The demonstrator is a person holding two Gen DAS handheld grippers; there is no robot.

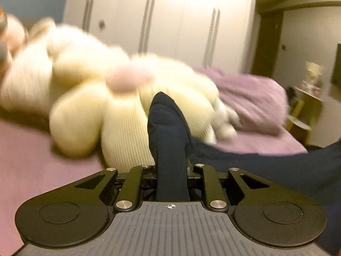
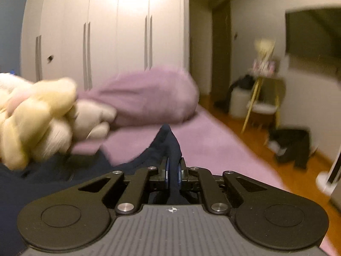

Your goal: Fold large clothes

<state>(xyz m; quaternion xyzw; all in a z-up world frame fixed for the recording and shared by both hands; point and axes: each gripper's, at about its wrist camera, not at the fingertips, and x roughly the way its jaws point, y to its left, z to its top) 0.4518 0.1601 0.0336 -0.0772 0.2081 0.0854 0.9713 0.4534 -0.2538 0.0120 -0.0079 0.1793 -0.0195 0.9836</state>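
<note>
Left wrist view: left tool (image 1: pixel 170 162) is pinching a thick bunched fold of the navy garment (image 1: pixel 168 128), which stands up in a ridge between the jaws toward 12 o'clock; the rest of the cloth trails off to 3–4 o'clock across the bed (image 1: pixel 32 149). Pads are buried in fabric, so I can't see how deep the bite goes. Cream flower-shaped plush pillow (image 1: pixel 89 106) sits just beyond the tool at 10–11 o'clock, a lilac duvet heap (image 1: pixel 251 98) at 2 o'clock, white wardrobe (image 1: pixel 162 17) behind. Background is blurred. Right wrist view: right tool (image 2: pixel 173 170) is pressed nearly together on a thin edge of the same navy garment (image 2: pixel 168 145); blue pads visible either side of the cloth, which peaks toward 12 o'clock and drapes away to 9 o'clock under the plush pillow (image 2: pixel 38 115). Lilac duvet (image 2: pixel 145 96) at 11–12 o'clock, wooden floor (image 2: pixel 245 132) at 2–3 o'clock. Handling, my read: light, soft, limp knit, no stiffness, so it sags between the two holds and will drag on the sheet. Not fragile, not slippery. Best held at corners or a hem, kept taut between both tools; the left bunch looks bulkier than ideal for a clean crease.
</note>
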